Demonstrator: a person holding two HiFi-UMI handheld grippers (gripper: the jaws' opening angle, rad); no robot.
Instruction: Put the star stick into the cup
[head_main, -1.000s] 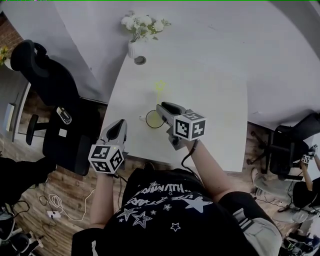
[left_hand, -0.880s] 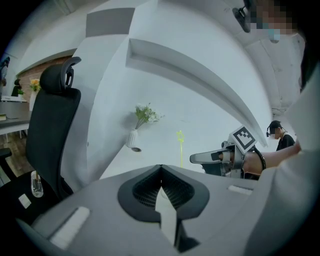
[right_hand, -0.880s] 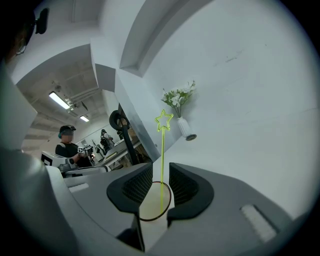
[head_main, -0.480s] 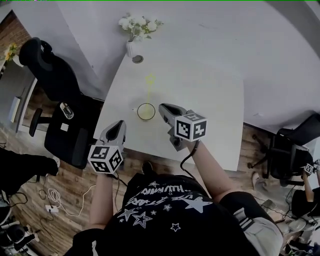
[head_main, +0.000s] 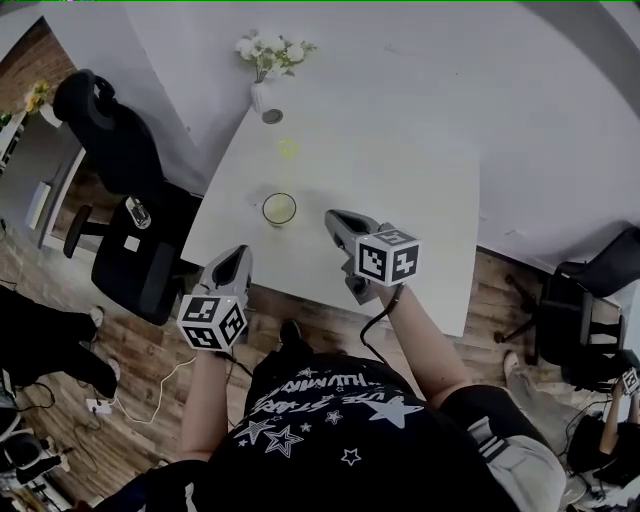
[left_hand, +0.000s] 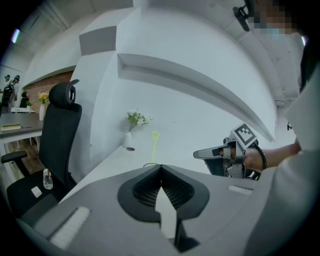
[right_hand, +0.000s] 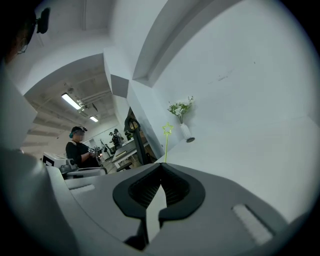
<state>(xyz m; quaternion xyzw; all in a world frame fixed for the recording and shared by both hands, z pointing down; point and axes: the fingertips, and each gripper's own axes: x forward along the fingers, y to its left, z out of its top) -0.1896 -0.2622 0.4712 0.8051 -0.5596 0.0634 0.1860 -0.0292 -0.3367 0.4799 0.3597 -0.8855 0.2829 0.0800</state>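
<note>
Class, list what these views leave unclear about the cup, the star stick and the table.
- Cup: hidden in the right gripper view behind the right gripper; too small in the head view to show its contents.
- Star stick: its foot is hidden in both gripper views by the gripper bodies; only a faint blur in the head view.
- Round thing beside the vase: too small to identify.

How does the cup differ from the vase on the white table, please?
The cup has a wide open mouth and holds the yellow star stick; the vase is narrow, white and holds white flowers. The cup stands mid-table; the vase stands at the far edge. Both stand upright on the table.
</note>
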